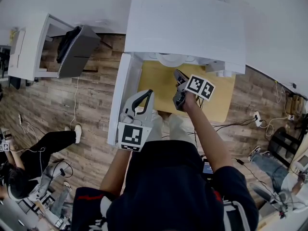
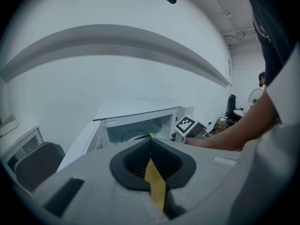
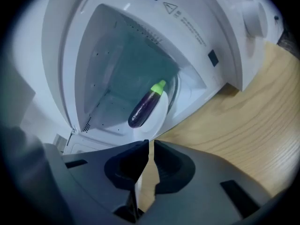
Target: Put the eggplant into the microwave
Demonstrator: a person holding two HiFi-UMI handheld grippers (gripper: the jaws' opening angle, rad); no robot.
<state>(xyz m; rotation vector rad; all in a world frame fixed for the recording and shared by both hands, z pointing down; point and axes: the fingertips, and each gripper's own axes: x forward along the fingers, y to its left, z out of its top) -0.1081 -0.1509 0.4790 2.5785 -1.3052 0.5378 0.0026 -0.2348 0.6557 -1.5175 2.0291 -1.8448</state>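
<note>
The purple eggplant [image 3: 145,107] with a green cap lies on the white turntable plate [image 3: 161,114] inside the white microwave [image 1: 187,28]. Its door [image 1: 119,100] stands swung open to the left. My right gripper [image 3: 151,142] sits just outside the opening above the wooden table [image 3: 243,125], jaws drawn together to a thin slit with nothing between them. In the head view the right gripper [image 1: 177,75] is at the microwave's front. My left gripper [image 1: 150,93] hovers beside the open door, jaws closed and empty. In the left gripper view, the left gripper [image 2: 151,139] points at the microwave [image 2: 140,121].
The tan table [image 1: 216,100] carries only the microwave. A white cabinet [image 1: 29,47] and a dark grey seat [image 1: 79,52] stand at the left on the wood floor. A person [image 1: 43,153] sits low at the left, and cables [image 1: 260,119] trail at the right.
</note>
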